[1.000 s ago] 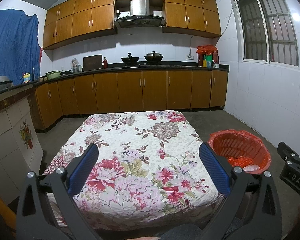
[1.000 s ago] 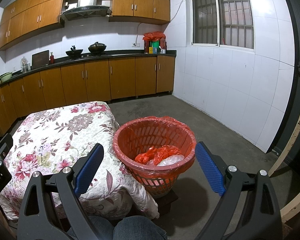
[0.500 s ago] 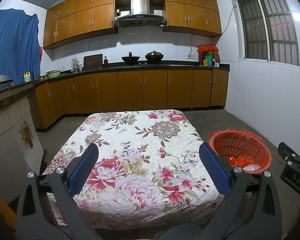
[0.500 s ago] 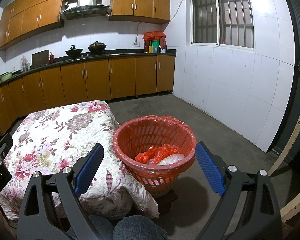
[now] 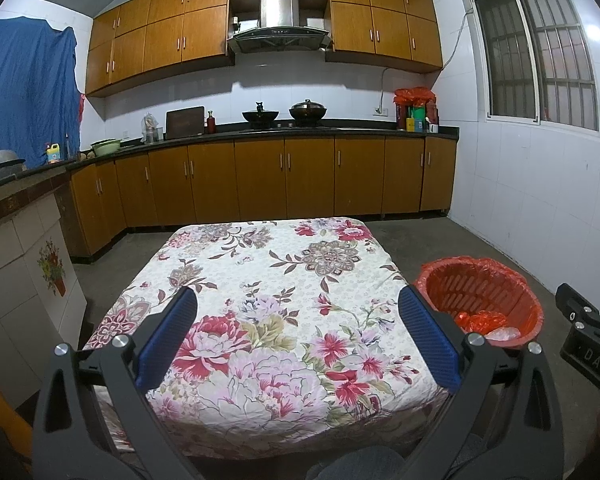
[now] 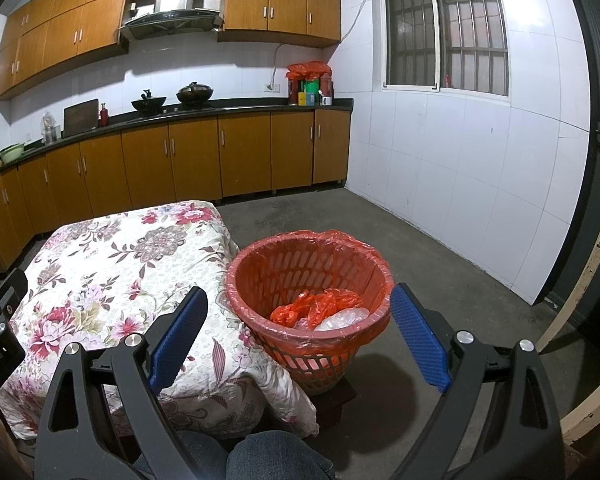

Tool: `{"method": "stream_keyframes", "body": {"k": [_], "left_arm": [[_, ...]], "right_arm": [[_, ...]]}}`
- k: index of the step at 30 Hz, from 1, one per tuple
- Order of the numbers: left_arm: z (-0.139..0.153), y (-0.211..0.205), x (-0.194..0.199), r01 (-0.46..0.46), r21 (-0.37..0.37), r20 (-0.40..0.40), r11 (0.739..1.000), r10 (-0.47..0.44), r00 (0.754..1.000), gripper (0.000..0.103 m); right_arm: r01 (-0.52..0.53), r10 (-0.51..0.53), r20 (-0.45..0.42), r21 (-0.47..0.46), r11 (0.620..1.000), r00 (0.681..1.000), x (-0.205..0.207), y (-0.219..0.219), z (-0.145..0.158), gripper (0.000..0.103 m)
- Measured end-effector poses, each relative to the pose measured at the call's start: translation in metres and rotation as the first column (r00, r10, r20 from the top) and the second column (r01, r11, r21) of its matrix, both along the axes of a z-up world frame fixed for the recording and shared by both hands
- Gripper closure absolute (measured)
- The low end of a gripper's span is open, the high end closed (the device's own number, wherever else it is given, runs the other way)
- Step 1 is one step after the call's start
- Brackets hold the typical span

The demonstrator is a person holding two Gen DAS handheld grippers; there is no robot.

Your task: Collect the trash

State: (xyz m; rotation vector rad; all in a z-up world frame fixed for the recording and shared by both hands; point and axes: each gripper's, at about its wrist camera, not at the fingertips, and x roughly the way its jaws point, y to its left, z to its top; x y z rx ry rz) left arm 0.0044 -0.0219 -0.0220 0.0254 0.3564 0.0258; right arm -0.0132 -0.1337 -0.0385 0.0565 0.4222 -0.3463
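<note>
Both tools hang spread wide and empty: the left gripper [image 5: 298, 330] with ribbed blue pads over the floral tablecloth [image 5: 268, 280], the right gripper [image 6: 300, 330] framing the slatted red trash basket [image 6: 260, 280] beside the table's right edge. Only the right view shows crumpled red and perhaps clear plastic trash [image 6: 320, 310] inside clearly.

Two matching black grippers with blue finger pads

Left gripper [image 5: 298, 336] and right gripper [image 6: 298, 334] have triangular cut-outs, silver screws [image 5: 475, 339] at the joints, ribbed pads [image 6: 418, 338]; blue jeans [image 6: 276, 458] cover the person's knees.
</note>
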Motion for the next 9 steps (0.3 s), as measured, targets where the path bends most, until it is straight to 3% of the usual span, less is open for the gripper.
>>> {"method": "stream_keyframes", "body": {"k": [9], "left_arm": [[-0.0031, -0.0014, 0.0025, 0.007, -0.004, -0.015, 1.0, -0.007, 1.0, 0.004]], "right_arm": [[-0.001, 0.001, -0.001, 0.0, 1.0, 1.0, -0.0004, 0.0005, 0.0, 0.011]]}}
